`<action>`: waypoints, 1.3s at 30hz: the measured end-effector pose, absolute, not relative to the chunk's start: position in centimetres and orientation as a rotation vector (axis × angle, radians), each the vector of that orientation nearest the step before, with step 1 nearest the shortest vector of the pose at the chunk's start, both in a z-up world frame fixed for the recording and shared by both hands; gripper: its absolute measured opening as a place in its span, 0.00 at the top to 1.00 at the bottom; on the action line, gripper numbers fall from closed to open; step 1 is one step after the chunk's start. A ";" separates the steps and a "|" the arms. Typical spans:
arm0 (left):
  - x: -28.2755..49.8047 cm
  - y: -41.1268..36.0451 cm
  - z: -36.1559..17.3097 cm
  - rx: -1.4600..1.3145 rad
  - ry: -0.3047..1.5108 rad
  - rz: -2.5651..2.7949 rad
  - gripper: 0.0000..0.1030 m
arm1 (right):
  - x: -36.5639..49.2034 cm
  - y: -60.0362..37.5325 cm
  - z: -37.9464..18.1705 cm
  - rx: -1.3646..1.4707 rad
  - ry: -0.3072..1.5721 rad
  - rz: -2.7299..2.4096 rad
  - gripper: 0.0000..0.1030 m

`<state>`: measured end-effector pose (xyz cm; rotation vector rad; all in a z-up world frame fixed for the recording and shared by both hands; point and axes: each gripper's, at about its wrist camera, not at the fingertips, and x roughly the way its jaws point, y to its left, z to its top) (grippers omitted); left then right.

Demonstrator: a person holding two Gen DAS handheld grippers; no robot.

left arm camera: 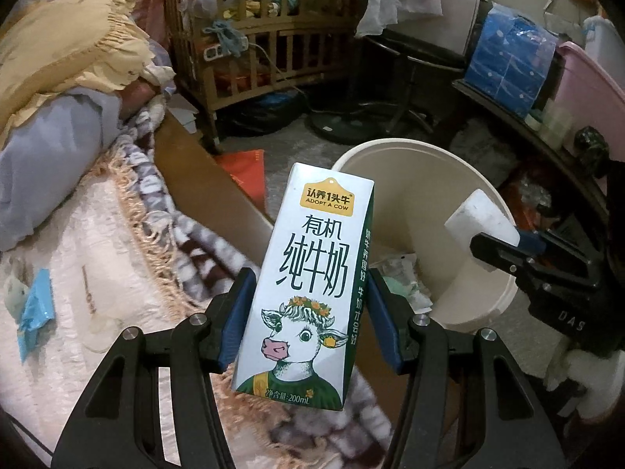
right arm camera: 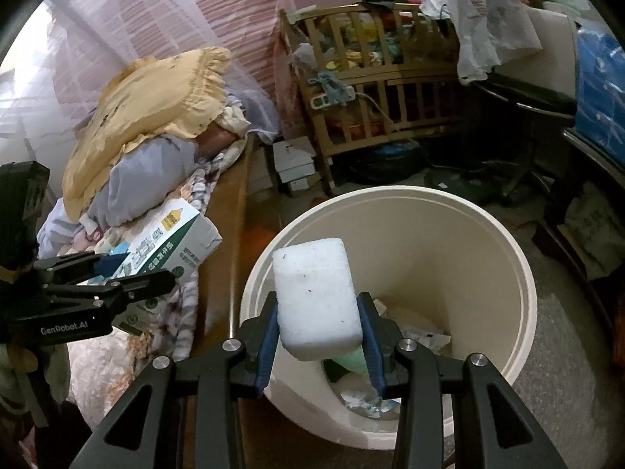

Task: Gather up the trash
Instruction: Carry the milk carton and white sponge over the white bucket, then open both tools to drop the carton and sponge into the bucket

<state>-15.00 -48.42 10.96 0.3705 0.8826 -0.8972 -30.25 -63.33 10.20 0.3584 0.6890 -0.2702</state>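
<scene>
My left gripper (left arm camera: 308, 312) is shut on a white and green milk carton (left arm camera: 308, 281) with a cow drawing, held upright over the bed's edge. The right wrist view shows the same carton (right arm camera: 172, 242) at the left. My right gripper (right arm camera: 318, 336) is shut on a white foam block (right arm camera: 316, 293) above the mouth of a cream plastic bin (right arm camera: 488, 258). In the left wrist view the foam block (left arm camera: 482, 219) hangs over the bin (left arm camera: 410, 172) at the right. Crumpled paper and wrappers (right arm camera: 367, 402) lie at the bin's bottom.
A bed with a patterned blanket (left arm camera: 117, 273), a yellow pillow (left arm camera: 66, 47) and a blue wrapper (left arm camera: 35, 308) fills the left. A wooden crib (left arm camera: 265, 39) stands behind. A dark table (left arm camera: 539, 133) with blue packs (left arm camera: 508, 58) sits at the right. Grey floor surrounds the bin.
</scene>
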 end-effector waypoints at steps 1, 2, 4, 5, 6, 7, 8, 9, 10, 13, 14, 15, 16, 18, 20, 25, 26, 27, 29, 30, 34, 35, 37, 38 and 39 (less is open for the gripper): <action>-15.0 -48.7 10.9 0.373 0.884 -0.897 0.46 | -30.3 -63.4 10.2 0.361 0.687 -0.272 0.64; -15.1 -49.0 10.8 0.374 0.885 -0.897 0.46 | -30.3 -63.6 10.1 0.362 0.686 -0.275 0.64; -15.1 -49.4 10.6 0.373 0.891 -0.900 0.46 | -30.4 -63.9 9.9 0.360 0.689 -0.284 0.64; -15.1 -49.7 10.5 0.373 0.895 -0.901 0.46 | -30.4 -64.0 9.8 0.361 0.690 -0.290 0.64; -15.1 -49.9 10.4 0.374 0.896 -0.902 0.46 | -30.5 -64.1 9.7 0.366 0.690 -0.294 0.64; -15.2 -50.2 10.3 0.377 0.896 -0.903 0.46 | -30.5 -64.3 9.5 0.374 0.689 -0.297 0.64; -15.1 -50.4 10.2 0.380 0.896 -0.904 0.46 | -30.7 -64.6 9.4 0.383 0.686 -0.299 0.64; -15.2 -50.6 10.1 0.381 0.896 -0.905 0.46 | -30.7 -64.8 9.3 0.392 0.685 -0.303 0.64; -15.2 -50.8 10.0 0.382 0.897 -0.907 0.46 | -30.8 -65.0 9.2 0.399 0.683 -0.308 0.64; -15.1 -51.6 9.9 0.379 0.900 -0.911 0.46 | -30.9 -65.4 9.1 0.405 0.679 -0.317 0.64; -15.1 -51.8 9.8 0.378 0.901 -0.914 0.46 | -31.0 -65.4 9.0 0.407 0.678 -0.319 0.64; -15.0 -52.0 9.7 0.376 0.904 -0.916 0.46 | -31.0 -65.5 8.9 0.409 0.679 -0.321 0.64; -15.0 -52.2 9.6 0.373 0.906 -0.920 0.46 | -31.0 -65.6 8.9 0.409 0.679 -0.324 0.64; -15.0 -52.6 9.5 0.370 0.911 -0.925 0.46 | -30.9 -65.7 8.8 0.409 0.680 -0.332 0.64; -15.1 -53.0 9.3 0.369 0.917 -0.928 0.46 | -30.9 -66.0 8.7 0.422 0.676 -0.335 0.64; -15.0 -53.9 8.7 0.359 0.934 -0.933 0.46 | -30.7 -66.4 8.3 0.437 0.683 -0.345 0.64; -15.0 -54.0 8.6 0.357 0.936 -0.934 0.46 | -30.7 -66.5 8.2 0.440 0.684 -0.347 0.64; -15.1 -54.1 8.5 0.356 0.939 -0.935 0.46 | -30.7 -66.5 8.2 0.442 0.684 -0.351 0.64; -15.2 -54.4 8.4 0.355 0.940 -0.939 0.46 | -30.8 -66.7 8.1 0.447 0.684 -0.356 0.64; -15.3 -54.4 8.4 0.354 0.941 -0.940 0.46 | -30.8 -66.8 8.1 0.450 0.683 -0.360 0.63; -15.1 -54.6 8.3 0.342 0.945 -0.947 0.46 | -30.9 -67.2 7.9 0.462 0.689 -0.372 0.63; -15.0 -54.5 8.3 0.337 0.946 -0.951 0.46 | -31.0 -67.3 7.8 0.463 0.691 -0.373 0.63; -14.9 -54.5 8.3 0.329 0.950 -0.955 0.46 | -30.9 -67.4 7.7 0.463 0.698 -0.376 0.63; -14.8 -54.5 8.3 0.323 0.952 -0.958 0.46 | -30.9 -67.4 7.6 0.462 0.699 -0.376 0.63; -14.7 -54.4 8.3 0.317 0.956 -0.964 0.46 | -30.9 -67.3 7.6 0.461 0.700 -0.376 0.62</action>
